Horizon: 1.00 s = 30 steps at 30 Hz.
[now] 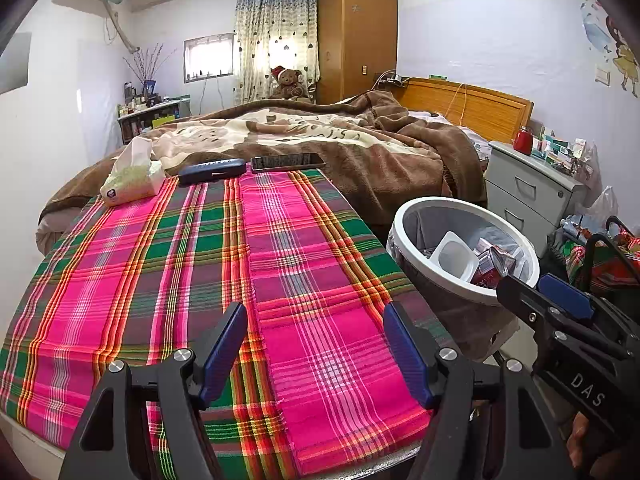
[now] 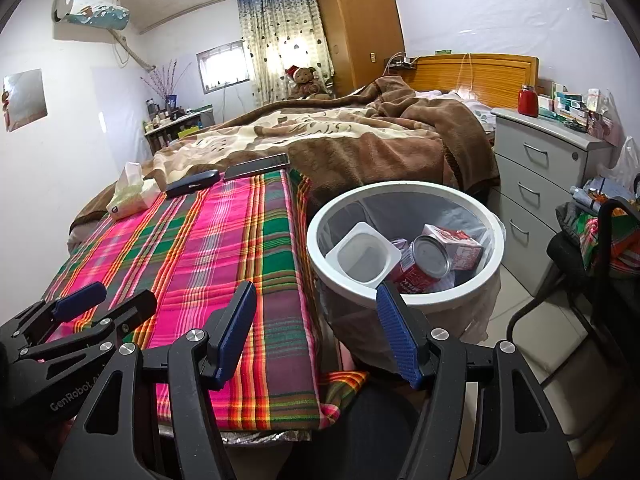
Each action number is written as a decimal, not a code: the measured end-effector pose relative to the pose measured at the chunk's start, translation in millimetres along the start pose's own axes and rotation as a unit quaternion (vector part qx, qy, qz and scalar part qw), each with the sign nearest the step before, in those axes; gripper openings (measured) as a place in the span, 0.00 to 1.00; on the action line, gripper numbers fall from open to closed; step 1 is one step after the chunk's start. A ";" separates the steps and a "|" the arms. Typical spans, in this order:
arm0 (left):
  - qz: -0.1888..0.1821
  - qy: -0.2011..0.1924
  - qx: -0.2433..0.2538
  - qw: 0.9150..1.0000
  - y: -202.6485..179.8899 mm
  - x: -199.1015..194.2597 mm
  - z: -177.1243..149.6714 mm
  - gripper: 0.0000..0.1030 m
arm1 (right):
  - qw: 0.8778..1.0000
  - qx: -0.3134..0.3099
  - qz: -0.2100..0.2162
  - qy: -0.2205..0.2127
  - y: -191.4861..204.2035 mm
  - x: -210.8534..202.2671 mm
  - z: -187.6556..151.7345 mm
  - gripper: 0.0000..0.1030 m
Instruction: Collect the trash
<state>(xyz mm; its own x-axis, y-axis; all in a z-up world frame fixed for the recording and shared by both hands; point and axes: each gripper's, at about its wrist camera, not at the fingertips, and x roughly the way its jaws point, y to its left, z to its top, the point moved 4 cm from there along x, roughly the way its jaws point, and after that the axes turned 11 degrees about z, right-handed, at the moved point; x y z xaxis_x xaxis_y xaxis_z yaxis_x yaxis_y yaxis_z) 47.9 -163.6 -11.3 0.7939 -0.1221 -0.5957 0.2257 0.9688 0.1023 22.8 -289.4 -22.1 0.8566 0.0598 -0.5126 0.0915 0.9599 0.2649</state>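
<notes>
A white-rimmed trash bin (image 2: pixel 404 196) stands on the floor beside the bed and also shows in the left wrist view (image 1: pixel 404 220). It holds a white plastic cup (image 2: pixel 362 256), a red can (image 2: pixel 428 260) and a red-and-white carton (image 2: pixel 460 246). My left gripper (image 1: pixel 316 344) is open and empty over the plaid cloth (image 1: pixel 192 264); it also shows in the right wrist view (image 2: pixel 108 300). My right gripper (image 2: pixel 316 324) is open and empty, just in front of the bin's near rim; it also shows in the left wrist view (image 1: pixel 540 284).
On the far end of the cloth lie a tissue pack (image 1: pixel 134 178), a dark case (image 1: pixel 212 171) and a phone (image 1: pixel 288 161). A brown blanket (image 1: pixel 340 136) covers the bed behind. A grey drawer unit (image 2: pixel 548 176) and a black chair (image 2: pixel 600 264) stand right of the bin.
</notes>
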 end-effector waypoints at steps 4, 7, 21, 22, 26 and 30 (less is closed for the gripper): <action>0.000 0.000 0.000 1.000 -0.1 0.1 0.5 0.68 | 1.000 0.001 0.000 -0.001 -0.6 -0.8 0.1 0.62; 0.000 -0.001 -0.001 1.000 0.4 -1.0 0.1 0.68 | 1.000 0.002 0.000 -0.001 -0.7 -1.1 0.4 0.62; 0.000 -0.003 0.002 1.000 0.3 -1.9 -0.8 0.68 | 1.000 0.002 0.001 -0.001 -1.2 -2.1 0.5 0.62; 0.000 -0.003 0.002 1.000 0.3 -2.0 -0.9 0.68 | 1.000 0.002 0.001 -0.001 -1.0 -2.1 0.7 0.62; 0.000 -0.002 0.001 1.000 0.3 -2.0 -0.8 0.68 | 1.000 0.003 0.000 0.000 -1.1 -2.6 0.1 0.62; 0.000 -0.002 0.001 1.000 0.7 -2.3 -1.2 0.68 | 1.000 0.003 0.000 0.000 -0.8 -2.9 -0.4 0.62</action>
<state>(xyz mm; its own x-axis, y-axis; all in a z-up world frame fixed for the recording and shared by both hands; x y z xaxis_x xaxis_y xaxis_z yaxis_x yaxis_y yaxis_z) 45.6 -162.4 -10.8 0.7965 -0.1234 -0.5919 0.2277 0.9681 0.1045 20.0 -290.2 -21.1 0.8567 0.0591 -0.5123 0.0948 0.9584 0.2692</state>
